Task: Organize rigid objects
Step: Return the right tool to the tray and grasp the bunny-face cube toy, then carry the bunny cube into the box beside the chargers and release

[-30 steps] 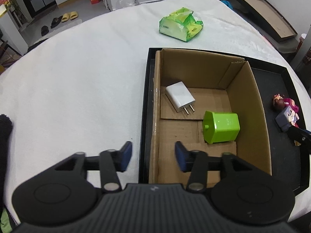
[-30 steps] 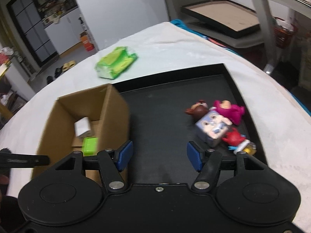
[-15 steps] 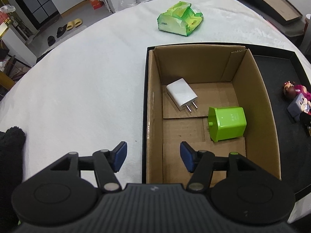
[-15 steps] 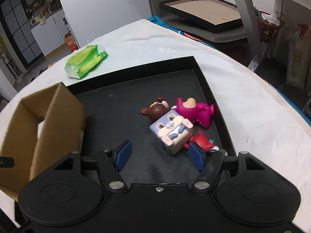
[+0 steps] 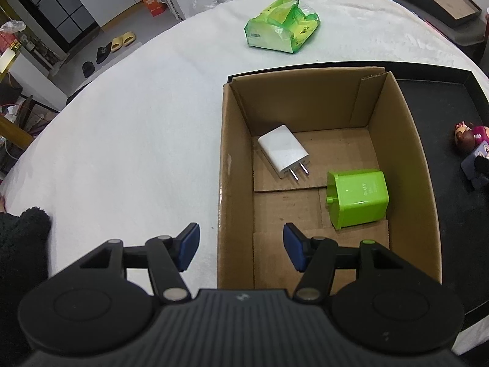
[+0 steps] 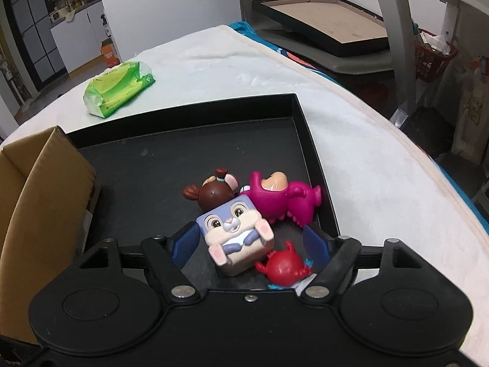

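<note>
A cardboard box (image 5: 235, 153) stands in a black tray (image 5: 458, 98) and holds a white plug charger (image 5: 284, 154) and a green cube charger (image 5: 357, 203). My left gripper (image 5: 241, 247) is open above the box's near left wall, one finger on each side of it, holding nothing. In the right wrist view a rabbit cube toy (image 6: 237, 232), a brown-haired figure (image 6: 214, 194), a magenta bear (image 6: 281, 198) and a red toy (image 6: 284, 267) lie together in the tray (image 6: 302, 131). My right gripper (image 6: 250, 244) is low over them with its jaws opening. The rabbit cube and red toy sit between its fingers, ungripped.
A green plastic packet (image 5: 281, 32) lies on the white cloth beyond the tray. The box's side wall (image 6: 36, 195) rises left of the right gripper. A dark fuzzy sleeve (image 5: 21, 244) is at the left edge. A framed board (image 6: 321, 27) rests off the table's far right.
The right gripper came down and right onto the toy cluster and spread wider, so the rabbit cube now sits between its fingers. The left gripper widened a little and shifted slightly along the box.
</note>
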